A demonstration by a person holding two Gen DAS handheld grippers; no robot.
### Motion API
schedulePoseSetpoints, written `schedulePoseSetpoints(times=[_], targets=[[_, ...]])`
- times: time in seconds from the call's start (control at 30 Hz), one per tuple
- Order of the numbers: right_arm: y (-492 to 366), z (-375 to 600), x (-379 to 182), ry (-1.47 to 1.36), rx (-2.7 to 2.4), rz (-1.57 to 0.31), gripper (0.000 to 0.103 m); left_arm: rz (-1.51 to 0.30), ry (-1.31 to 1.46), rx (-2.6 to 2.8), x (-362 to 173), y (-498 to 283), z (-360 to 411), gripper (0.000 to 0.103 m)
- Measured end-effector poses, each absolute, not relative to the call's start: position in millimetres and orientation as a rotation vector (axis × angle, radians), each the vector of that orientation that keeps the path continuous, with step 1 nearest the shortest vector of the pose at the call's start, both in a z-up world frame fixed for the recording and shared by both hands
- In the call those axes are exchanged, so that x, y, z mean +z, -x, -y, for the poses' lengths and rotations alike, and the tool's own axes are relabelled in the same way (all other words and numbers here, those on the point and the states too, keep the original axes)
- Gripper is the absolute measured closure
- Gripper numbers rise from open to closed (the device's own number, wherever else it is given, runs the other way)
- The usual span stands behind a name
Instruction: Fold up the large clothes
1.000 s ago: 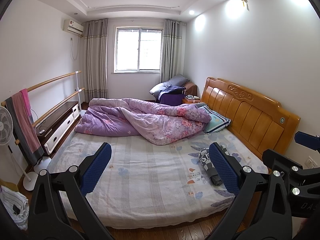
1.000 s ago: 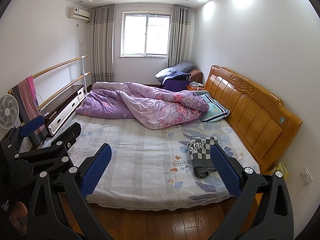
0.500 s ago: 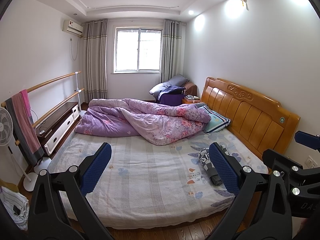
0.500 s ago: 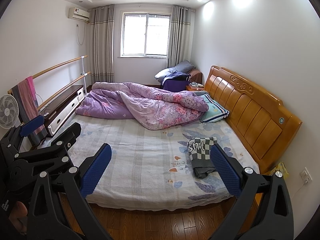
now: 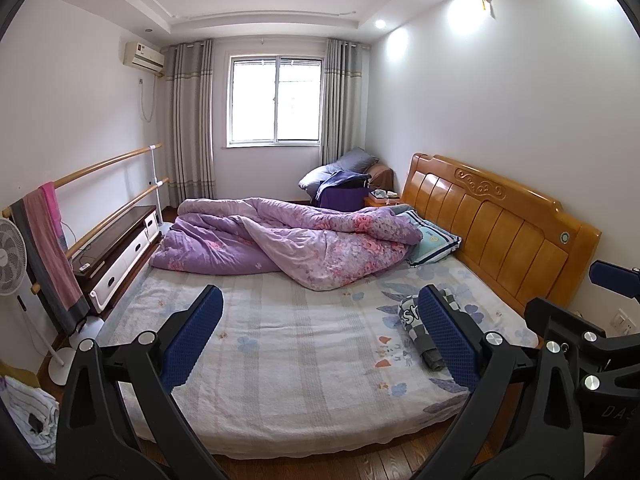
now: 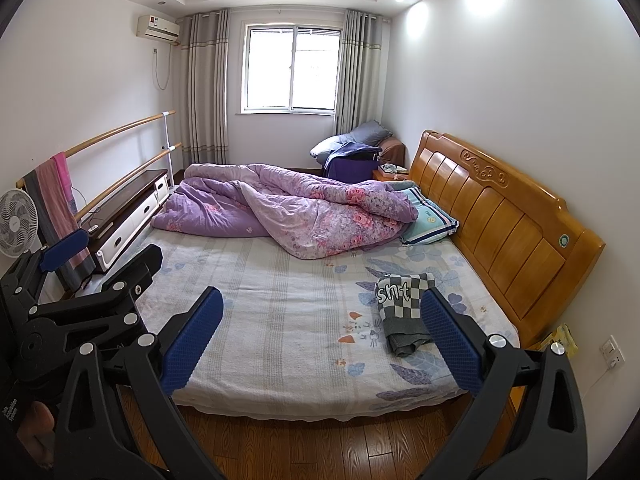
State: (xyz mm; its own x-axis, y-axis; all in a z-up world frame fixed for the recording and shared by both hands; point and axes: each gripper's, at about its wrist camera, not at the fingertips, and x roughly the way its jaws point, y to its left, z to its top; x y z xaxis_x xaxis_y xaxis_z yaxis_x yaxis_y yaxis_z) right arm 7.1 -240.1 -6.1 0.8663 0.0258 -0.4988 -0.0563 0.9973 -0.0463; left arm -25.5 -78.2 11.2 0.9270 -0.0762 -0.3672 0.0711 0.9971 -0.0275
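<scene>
A folded grey and white checkered garment lies on the bed near the headboard side; it also shows in the left wrist view, partly behind a fingertip. My left gripper is open and empty, held above the foot of the bed. My right gripper is open and empty, also off the bed's foot edge. The left gripper's body shows at the left of the right wrist view.
A crumpled purple floral quilt covers the far half of the bed beside a striped pillow. A wooden headboard runs along the right. A low cabinet, rails with towels and a fan stand left.
</scene>
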Motion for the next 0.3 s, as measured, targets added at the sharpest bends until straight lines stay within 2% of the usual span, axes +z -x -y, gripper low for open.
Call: schedulePoseSetpoints(times=[0.3], targets=[[-7.6,241.7,-7.4,0.055,0.046,-0.526,0.008,-0.381,0.012,-0.081,11.7,24.4,73.8,0.005]])
